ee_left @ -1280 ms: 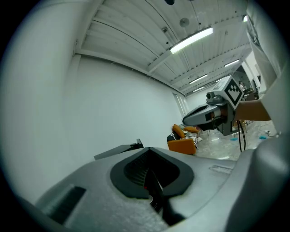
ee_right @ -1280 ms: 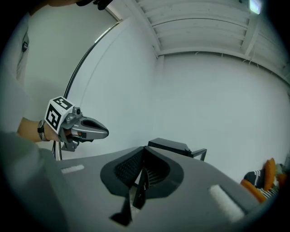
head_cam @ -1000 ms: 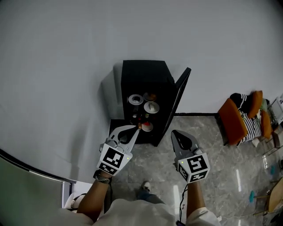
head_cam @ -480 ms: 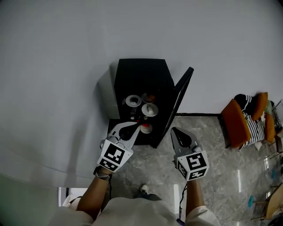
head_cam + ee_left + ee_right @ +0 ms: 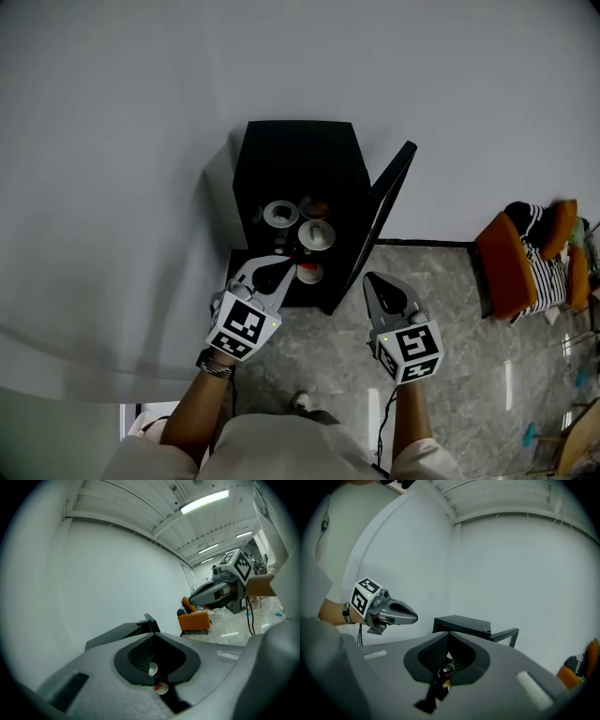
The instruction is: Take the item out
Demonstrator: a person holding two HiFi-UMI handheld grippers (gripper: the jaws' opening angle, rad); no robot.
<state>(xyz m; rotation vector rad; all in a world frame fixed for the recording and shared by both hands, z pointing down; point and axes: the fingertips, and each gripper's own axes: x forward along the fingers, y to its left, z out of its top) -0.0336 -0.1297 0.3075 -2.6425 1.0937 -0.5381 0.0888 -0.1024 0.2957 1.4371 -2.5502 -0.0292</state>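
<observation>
A black cabinet [image 5: 295, 155] stands against the white wall with its door [image 5: 382, 230] swung open to the right. Inside sit a silver dish [image 5: 280, 214], a white lidded bowl [image 5: 317, 234], a brown item [image 5: 317, 204] and, lower down, a red-and-white item [image 5: 307, 273]. My left gripper [image 5: 284, 265] is shut, its tip at the cabinet's lower opening just left of the red-and-white item, with nothing seen between the jaws. My right gripper [image 5: 369, 281] is shut and empty, out in front of the open door's edge.
Grey stone floor [image 5: 450, 309] lies before the cabinet. An orange chair [image 5: 511, 264] with striped fabric stands to the right by the wall. The person's shoe [image 5: 300, 401] shows below between the arms.
The view has shifted a little, so the cabinet sits slightly higher and further left. Both grippers keep nearly the same places in front of it, still shut.
</observation>
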